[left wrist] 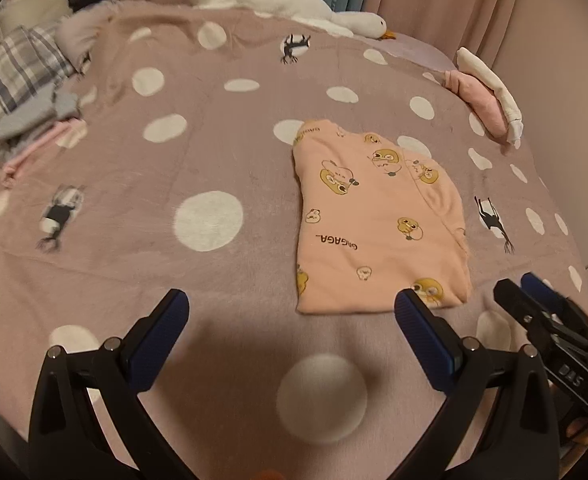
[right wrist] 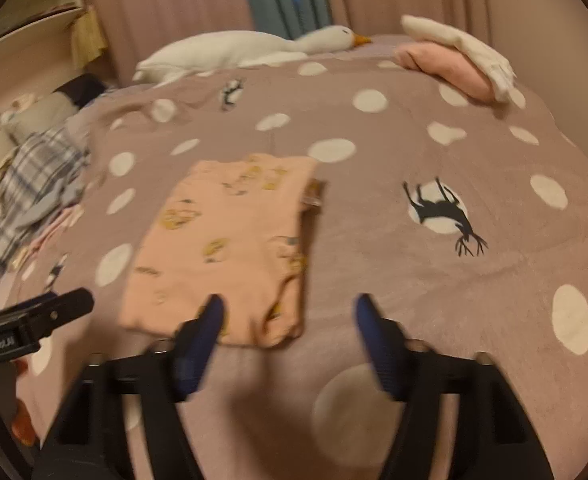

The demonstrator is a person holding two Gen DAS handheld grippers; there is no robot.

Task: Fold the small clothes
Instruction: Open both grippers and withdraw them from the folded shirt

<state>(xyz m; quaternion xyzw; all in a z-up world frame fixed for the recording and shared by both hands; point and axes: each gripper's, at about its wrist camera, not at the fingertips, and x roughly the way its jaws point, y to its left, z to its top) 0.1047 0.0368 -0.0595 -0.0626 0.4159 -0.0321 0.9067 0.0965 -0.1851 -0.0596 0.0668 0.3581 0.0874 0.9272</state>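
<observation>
Hovering with both left tongs and right tongs spread empty, we leave the peach garment folded; unfolded clothes wait at ten o'clock.

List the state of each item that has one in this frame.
Peach duck-print garment: folded, lying flat on the bedspread.
Left hand-held gripper: open, empty.
Right hand-held gripper: open, empty.
Pink and white clothes: folded, stacked.
Plaid clothes: unfolded, heaped.

One peach garment; one plush goose; two grippers.
</observation>
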